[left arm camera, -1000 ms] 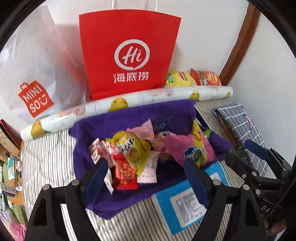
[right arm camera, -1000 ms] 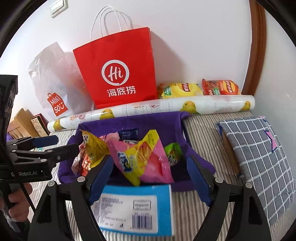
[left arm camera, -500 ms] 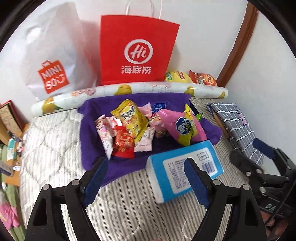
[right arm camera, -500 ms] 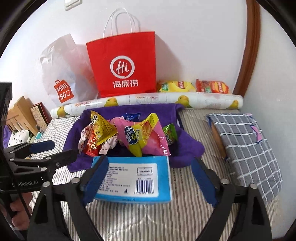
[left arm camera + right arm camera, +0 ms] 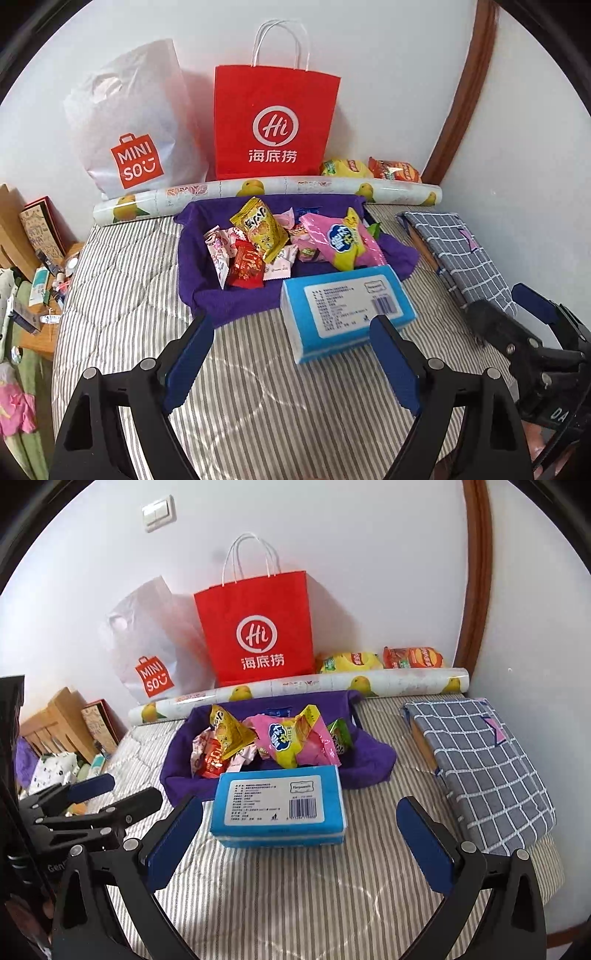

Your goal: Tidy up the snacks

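1. The left gripper (image 5: pixel 291 354) hangs over a striped bed (image 5: pixel 129 295). Its blue fingers (image 5: pixel 188 362) stand spread and are opening a little more, with only bedding between them.
2. The right gripper (image 5: pixel 299 834) hangs over the same bed. Its jaws stand very wide and are opening, with nothing pinched between them.
3. A blue pack (image 5: pixel 279 805) lies flat on the bed just beyond the right gripper's fingertips, between the lines of its two fingers and apart from both. In the left view the pack (image 5: pixel 347 314) sits ahead of the right-hand finger, whose tip overlaps its near edge in the picture; whether they touch cannot be told.
4. The snacks (image 5: pixel 291 243) lie heaped in a purple cloth bin (image 5: pixel 229 299), straight ahead of both grippers and just past the pack. The pack's far edge meets the bin's near rim.
5. In the heap, a yellow packet (image 5: pixel 258 232) stands to the left, a red packet (image 5: pixel 247 267) lies in front of it, and a pink bag (image 5: pixel 341 242) lies to the right.
6. Beyond the bin a roll (image 5: pixel 266 192) printed with yellow fruit lies across the bed. Behind it a red bag (image 5: pixel 275 122) and a white bag (image 5: pixel 136 122) stand against the wall.
7. Right of the red bag, behind the roll, lie two chip bags (image 5: pixel 369 168).
8. A grey checked cushion (image 5: pixel 480 768) lies well to the right of the right gripper's fingers.
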Available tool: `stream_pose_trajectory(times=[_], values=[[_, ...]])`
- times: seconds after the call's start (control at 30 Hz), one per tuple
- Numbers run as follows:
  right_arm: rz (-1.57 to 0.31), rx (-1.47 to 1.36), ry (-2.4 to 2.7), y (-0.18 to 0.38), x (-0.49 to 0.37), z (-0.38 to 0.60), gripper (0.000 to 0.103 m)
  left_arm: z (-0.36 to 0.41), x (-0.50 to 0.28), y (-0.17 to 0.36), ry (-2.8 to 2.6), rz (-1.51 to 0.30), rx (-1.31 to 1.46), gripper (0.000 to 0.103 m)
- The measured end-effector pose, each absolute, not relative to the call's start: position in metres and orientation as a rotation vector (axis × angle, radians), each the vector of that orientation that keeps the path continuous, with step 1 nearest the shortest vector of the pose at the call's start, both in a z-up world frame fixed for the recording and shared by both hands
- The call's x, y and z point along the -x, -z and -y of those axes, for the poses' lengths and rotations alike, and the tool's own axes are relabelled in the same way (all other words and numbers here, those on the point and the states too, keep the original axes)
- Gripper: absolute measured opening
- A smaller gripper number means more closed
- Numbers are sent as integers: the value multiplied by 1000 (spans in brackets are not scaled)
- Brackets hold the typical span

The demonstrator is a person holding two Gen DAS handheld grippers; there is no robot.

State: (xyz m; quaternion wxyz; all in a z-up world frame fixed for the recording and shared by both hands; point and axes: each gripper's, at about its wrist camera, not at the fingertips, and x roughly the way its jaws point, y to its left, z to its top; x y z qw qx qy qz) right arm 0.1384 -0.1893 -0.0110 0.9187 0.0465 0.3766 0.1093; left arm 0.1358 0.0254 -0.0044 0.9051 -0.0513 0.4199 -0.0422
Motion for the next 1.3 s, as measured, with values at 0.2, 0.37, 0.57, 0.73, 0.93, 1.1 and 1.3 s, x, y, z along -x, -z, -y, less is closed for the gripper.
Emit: stream_pose_trajectory(times=[0.2, 0.37, 0.57, 0.73, 0.93, 1.1, 1.3], values=[[-758, -114, -210, 6, -116, 199, 103, -16, -114, -3, 95, -844, 105, 86], [-768, -111, -198, 7, -102, 204, 103, -9, -98, -6, 88, -840, 98, 86], [-765, -88, -169, 8, -85, 209, 103, -1, -77, -9, 59, -820, 86, 86], [-730, -95, -163, 2, -63, 221, 103, 4, -58, -13, 34, -787, 86, 86], [-692, -85, -128, -3, -33, 236, 103, 10, -32, -15, 23, -752, 90, 86], [-693, -112, -136, -1, -11, 251, 103, 18, -11, -20, 24, -727, 102, 86], [-661, -93, -105, -4, 11, 261, 103, 27, 10, -25, 18, -697, 96, 86]])
